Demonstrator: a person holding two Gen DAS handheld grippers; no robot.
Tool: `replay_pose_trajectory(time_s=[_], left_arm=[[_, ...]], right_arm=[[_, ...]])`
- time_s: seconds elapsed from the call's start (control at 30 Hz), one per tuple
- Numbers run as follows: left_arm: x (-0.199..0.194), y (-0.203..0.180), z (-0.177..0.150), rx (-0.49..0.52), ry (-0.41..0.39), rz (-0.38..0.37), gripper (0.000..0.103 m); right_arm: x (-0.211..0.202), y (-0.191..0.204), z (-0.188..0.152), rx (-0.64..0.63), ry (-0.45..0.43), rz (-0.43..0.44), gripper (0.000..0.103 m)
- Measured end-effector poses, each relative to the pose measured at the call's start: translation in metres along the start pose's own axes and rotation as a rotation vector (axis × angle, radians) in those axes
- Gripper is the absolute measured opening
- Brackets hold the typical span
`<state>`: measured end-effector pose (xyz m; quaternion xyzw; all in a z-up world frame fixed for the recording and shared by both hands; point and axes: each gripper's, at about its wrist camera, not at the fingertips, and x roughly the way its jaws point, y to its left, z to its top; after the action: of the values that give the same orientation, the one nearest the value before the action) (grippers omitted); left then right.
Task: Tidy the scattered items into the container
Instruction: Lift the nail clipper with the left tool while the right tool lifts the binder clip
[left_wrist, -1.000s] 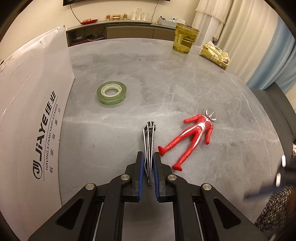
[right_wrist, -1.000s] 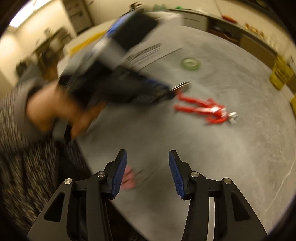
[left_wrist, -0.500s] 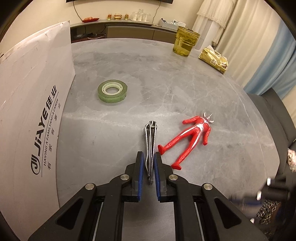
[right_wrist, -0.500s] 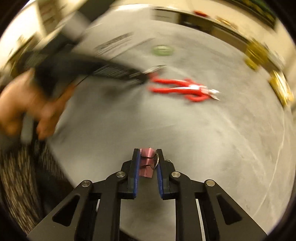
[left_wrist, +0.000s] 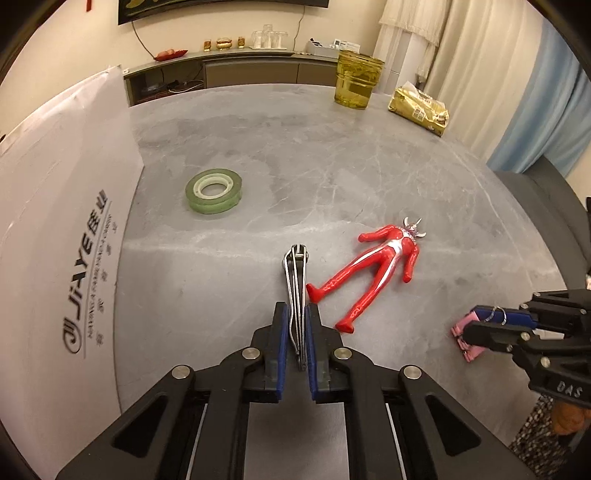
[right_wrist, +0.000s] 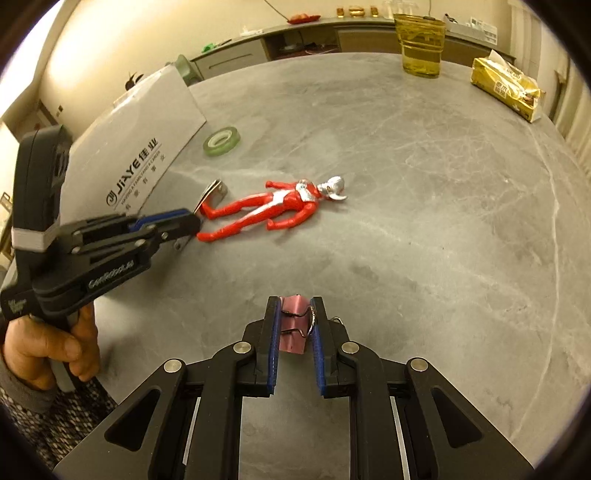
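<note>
Left gripper (left_wrist: 295, 332) clenched on a metal nail clipper (left_wrist: 295, 280), lower centre of the left wrist view, clipper tip sticking out forward past the pads. Right gripper (right_wrist: 294, 328) grasps a pink binder clip (right_wrist: 293, 325) at lower centre of the right wrist view. Red toy figure (left_wrist: 376, 273) lies flat on the grey marble table (left_wrist: 332, 155), just right of the clipper. Green tape roll (left_wrist: 214, 189) at centre left, near the white container (left_wrist: 55, 221) along the left edge. Yellow glass (left_wrist: 357, 80) and gold packet (left_wrist: 419, 107) upper right.
</note>
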<state>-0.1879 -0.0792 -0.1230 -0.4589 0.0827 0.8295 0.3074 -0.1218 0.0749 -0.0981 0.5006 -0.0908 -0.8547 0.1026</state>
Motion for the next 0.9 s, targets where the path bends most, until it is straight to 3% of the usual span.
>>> replay_pose_trajectory(time_s=[0.27,0.47,0.73,0.83,0.87,0.9], left_arm=[[-0.028,0.005,-0.009,-0.026,-0.037,0.022,0.009],[-0.041,0.006,-0.02,-0.064,-0.079,0.053,0.009],[-0.03,-0.004,-0.031,-0.04,-0.069,0.08,0.01],[-0.026,-0.005,-0.03,-0.033,-0.074,0.093,0.023],[-0.025,-0.006,-0.029,-0.026,-0.084,0.101,0.041],[-0.024,-0.007,-0.028,-0.017,-0.101,0.124,0.052]], right_arm=[[-0.009,0.021,0.01,-0.029,-0.034,0.049,0.016],[-0.015,0.014,0.005,-0.009,-0.04,0.041,0.016],[-0.014,0.02,0.003,-0.033,-0.03,0.044,0.016],[-0.013,0.023,0.003,-0.04,-0.025,0.046,0.016],[-0.013,0.023,0.003,-0.041,-0.023,0.046,0.016],[-0.013,0.024,0.003,-0.042,-0.022,0.047,0.016]])
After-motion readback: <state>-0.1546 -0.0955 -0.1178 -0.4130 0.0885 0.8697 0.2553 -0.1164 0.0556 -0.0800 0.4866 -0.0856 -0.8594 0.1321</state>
